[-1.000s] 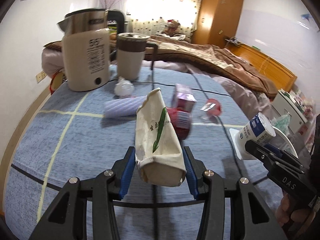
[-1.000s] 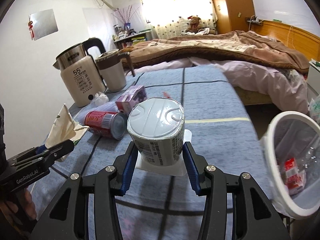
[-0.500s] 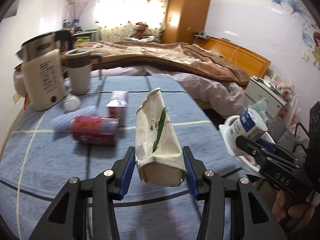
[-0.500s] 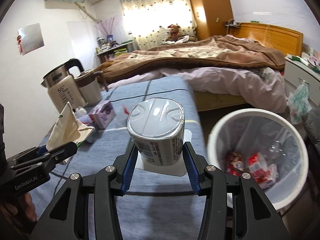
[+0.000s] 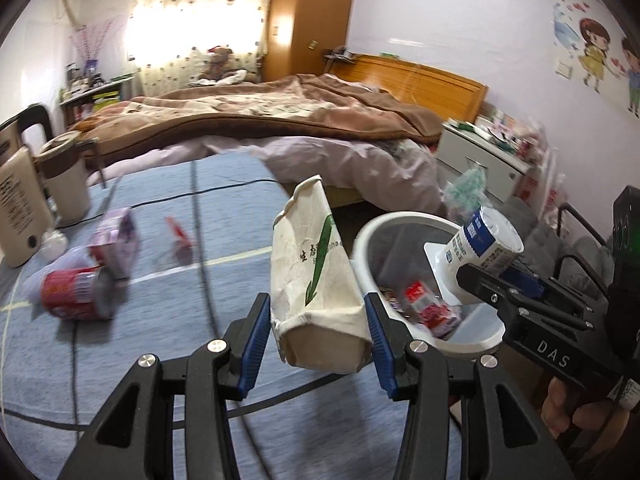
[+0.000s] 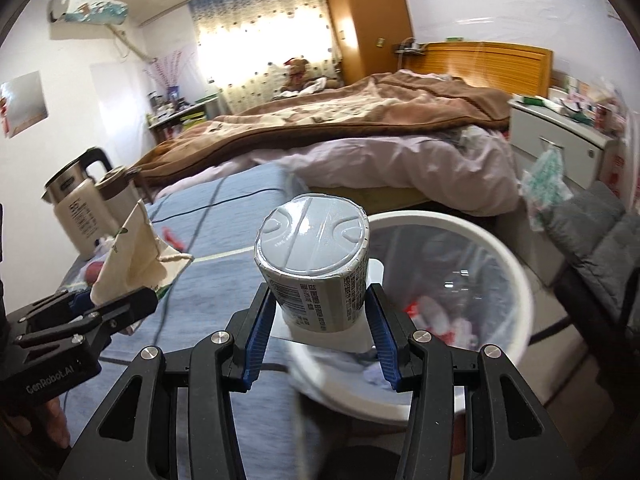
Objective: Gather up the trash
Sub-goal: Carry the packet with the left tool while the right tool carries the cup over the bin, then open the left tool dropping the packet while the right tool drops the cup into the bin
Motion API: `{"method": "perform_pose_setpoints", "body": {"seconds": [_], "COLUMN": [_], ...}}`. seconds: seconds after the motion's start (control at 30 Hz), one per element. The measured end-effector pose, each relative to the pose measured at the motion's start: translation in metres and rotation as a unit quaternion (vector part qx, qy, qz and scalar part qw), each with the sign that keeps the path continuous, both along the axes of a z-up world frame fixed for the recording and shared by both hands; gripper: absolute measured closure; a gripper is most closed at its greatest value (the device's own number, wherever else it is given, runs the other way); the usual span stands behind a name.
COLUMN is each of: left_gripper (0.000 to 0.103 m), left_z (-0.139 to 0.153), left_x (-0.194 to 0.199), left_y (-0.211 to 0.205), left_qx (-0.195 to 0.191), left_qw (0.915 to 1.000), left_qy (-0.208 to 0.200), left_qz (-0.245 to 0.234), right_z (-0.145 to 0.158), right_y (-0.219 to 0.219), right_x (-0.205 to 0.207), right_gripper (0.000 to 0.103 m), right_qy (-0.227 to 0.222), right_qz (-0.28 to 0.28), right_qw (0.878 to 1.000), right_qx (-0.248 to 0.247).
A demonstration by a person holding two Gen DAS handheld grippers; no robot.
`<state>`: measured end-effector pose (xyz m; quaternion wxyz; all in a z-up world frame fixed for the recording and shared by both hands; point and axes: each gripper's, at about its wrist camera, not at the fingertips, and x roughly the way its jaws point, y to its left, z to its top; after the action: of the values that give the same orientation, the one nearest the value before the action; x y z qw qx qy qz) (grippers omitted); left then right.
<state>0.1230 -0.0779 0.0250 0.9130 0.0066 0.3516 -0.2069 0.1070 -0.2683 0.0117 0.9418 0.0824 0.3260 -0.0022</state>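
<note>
Paper bag [image 5: 316, 280] clamped in left gripper [image 5: 316, 340] — yogurt cup [image 6: 314, 264] clamped in right gripper [image 6: 316, 328] — over bin [image 6: 516, 280].

In my left view, the round white plastic bin [image 5: 370, 240] sits at three o'clock of the crumpled cream paper bag [image 5: 316, 280]; the dented red drink can [image 5: 74, 294] lies at nine o'clock on the blue quilted cover [image 5: 224, 224].

light: window [image 5: 200, 36] glare | motion blur | fisheye edges dark, curved
</note>
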Motion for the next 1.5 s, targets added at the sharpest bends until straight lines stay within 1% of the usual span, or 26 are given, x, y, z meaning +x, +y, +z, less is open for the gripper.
{"method": "perform_pose_setpoints", "body": {"seconds": [0.1, 0.33, 0.47, 0.63, 0.83, 0.87, 0.9, 0.93, 0.97, 1.0, 1.1, 1.27, 1.5], "left_gripper": [0.054, 0.054, 0.054, 0.054, 0.054, 0.052, 0.046, 0.043, 0.041, 0.041, 0.037, 0.036, 0.036], "left_z": [0.0, -0.005, -0.012, -0.021, -0.025, -0.025, -0.025, -0.025, -0.026, -0.026, -0.026, -0.023, -0.018], "left_x": [0.0, 0.003, 0.009, 0.013, 0.014, 0.014, 0.015, 0.015, 0.015, 0.015, 0.016, 0.017, 0.014], "left_y": [-0.02, -0.061, -0.078, -0.093, -0.1, -0.099, -0.1, -0.099, -0.099, -0.099, -0.095, -0.088, -0.075], "left_qx": [0.004, 0.011, 0.007, 0.014, 0.013, 0.01, 0.008, 0.007, 0.008, 0.008, 0.005, 0.0, -0.007], "left_qw": [0.9999, 0.9985, 0.9974, 0.9965, 0.996, 0.9959, 0.9959, 0.996, 0.996, 0.996, 0.9964, 0.9971, 0.9981], "left_qy": [-0.004, 0.005, 0.02, 0.034, 0.042, 0.044, 0.044, 0.045, 0.045, 0.045, 0.045, 0.044, 0.036], "left_qz": [-0.016, -0.053, -0.068, -0.076, -0.078, -0.078, -0.078, -0.077, -0.077, -0.077, -0.071, -0.062, -0.049], "right_z": [-0.002, -0.011, -0.019, -0.032, -0.042, -0.043, -0.044, -0.044, -0.045, -0.046, -0.045, -0.041, -0.033], "right_y": [-0.017, -0.052, -0.067, -0.08, -0.084, -0.084, -0.084, -0.084, -0.084, -0.084, -0.084, -0.084, -0.074], "right_x": [-0.002, -0.003, 0.002, 0.011, 0.021, 0.021, 0.022, 0.023, 0.023, 0.022, 0.021, 0.016, 0.01], "right_gripper": [0.055, 0.055, 0.055, 0.055, 0.054, 0.054, 0.054, 0.054, 0.054, 0.053, 0.044, 0.043, 0.043], "right_qy": [0.004, 0.02, 0.035, 0.057, 0.075, 0.075, 0.075, 0.077, 0.078, 0.08, 0.077, 0.069, 0.057], "right_qz": [-0.014, -0.042, -0.05, -0.055, -0.045, -0.044, -0.045, -0.048, -0.05, -0.053, -0.057, -0.065, -0.062], "right_qw": [1.0, 0.999, 0.998, 0.997, 0.996, 0.996, 0.996, 0.996, 0.996, 0.995, 0.995, 0.995, 0.996], "right_qx": [-0.003, -0.003, -0.004, -0.008, -0.007, -0.009, -0.009, -0.011, -0.013, -0.013, -0.011, -0.011, -0.009]}}
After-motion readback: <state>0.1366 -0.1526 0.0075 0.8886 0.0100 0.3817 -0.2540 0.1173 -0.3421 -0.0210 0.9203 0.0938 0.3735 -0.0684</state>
